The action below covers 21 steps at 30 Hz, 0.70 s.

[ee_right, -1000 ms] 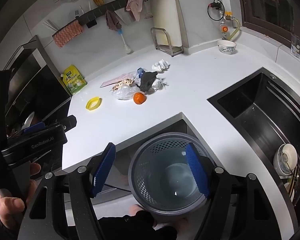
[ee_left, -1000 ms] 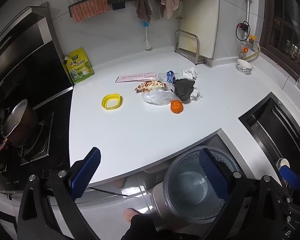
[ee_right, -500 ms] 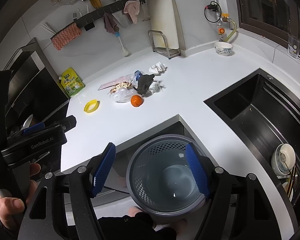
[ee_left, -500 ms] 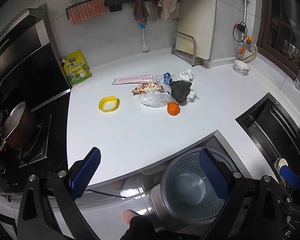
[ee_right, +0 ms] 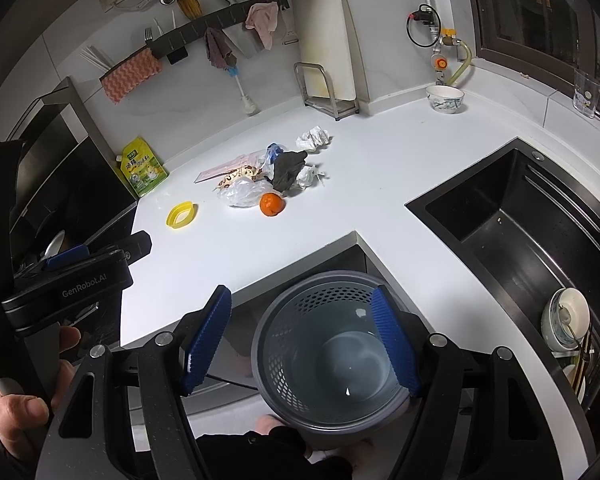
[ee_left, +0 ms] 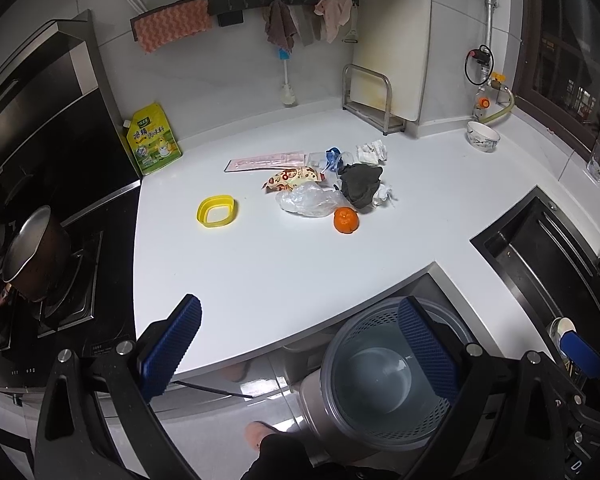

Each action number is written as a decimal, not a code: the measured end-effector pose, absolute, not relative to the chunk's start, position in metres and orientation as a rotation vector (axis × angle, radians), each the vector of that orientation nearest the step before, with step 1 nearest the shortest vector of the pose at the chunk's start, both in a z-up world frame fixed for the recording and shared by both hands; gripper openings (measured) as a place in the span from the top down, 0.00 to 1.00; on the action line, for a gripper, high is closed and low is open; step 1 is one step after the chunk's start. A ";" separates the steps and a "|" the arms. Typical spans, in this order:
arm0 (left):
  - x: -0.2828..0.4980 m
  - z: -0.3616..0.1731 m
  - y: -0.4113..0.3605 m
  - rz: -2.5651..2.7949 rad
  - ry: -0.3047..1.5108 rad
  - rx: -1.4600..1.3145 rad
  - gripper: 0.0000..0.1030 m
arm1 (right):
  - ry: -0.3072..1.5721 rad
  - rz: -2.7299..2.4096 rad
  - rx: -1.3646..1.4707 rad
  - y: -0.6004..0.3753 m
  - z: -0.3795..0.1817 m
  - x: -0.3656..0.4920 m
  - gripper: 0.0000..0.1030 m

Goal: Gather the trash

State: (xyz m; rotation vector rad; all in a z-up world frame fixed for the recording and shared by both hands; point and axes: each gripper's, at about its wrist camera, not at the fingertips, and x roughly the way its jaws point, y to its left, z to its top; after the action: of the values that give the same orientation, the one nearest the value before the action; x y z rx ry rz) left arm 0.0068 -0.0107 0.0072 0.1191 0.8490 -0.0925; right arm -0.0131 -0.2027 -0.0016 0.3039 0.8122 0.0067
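Since the earlier frames both cameras had drawn back slightly from the counter, so the litter sat a little lower and farther into view, while nothing on the white L-shaped countertop point(ee_left: 284, 264) itself had shifted.

The black sink point(ee_right: 512, 236) was cut into the countertop's right arm. The grey perforated plastic bin point(ee_right: 332, 352) stood on the floor in the counter's inner corner, with only a clear liner visible inside.

The left gripper point(ee_left: 300, 344) was released, its blue pads spread wide and holding nothing; one pad overlapped the countertop's front edge, the other the bin's rim. The right gripper point(ee_right: 300, 336) was likewise spread and bare, its pads straddling the bin's mouth from above.

The trash lay clustered mid-counter, toward the back wall: a clear crumpled plastic bag point(ee_left: 310, 202), a dark grey crumpled rag point(ee_left: 360, 184) touching it, a printed snack wrapper point(ee_left: 294, 178), a flat pink packet point(ee_left: 266, 160), white paper wads point(ee_left: 372, 151) and a small orange tangerine point(ee_left: 346, 220) nearest the front. A yellow plastic ring lid point(ee_left: 217, 211) sat apart to the left.
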 end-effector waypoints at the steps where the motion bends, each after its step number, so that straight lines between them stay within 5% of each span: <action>1: 0.007 0.007 -0.011 -0.092 0.849 0.119 0.06 | 0.812 0.007 0.304 -0.203 -0.002 -0.013 0.32; 21: 0.008 0.011 -0.004 -0.089 0.846 0.111 0.06 | 0.809 0.008 0.301 -0.201 0.000 -0.014 0.32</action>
State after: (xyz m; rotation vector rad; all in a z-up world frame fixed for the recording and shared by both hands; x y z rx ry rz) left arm 0.0077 -0.0040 0.0108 0.1106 0.8458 -0.0887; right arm -0.0138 -0.2010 -0.0004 0.3012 0.8088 0.0084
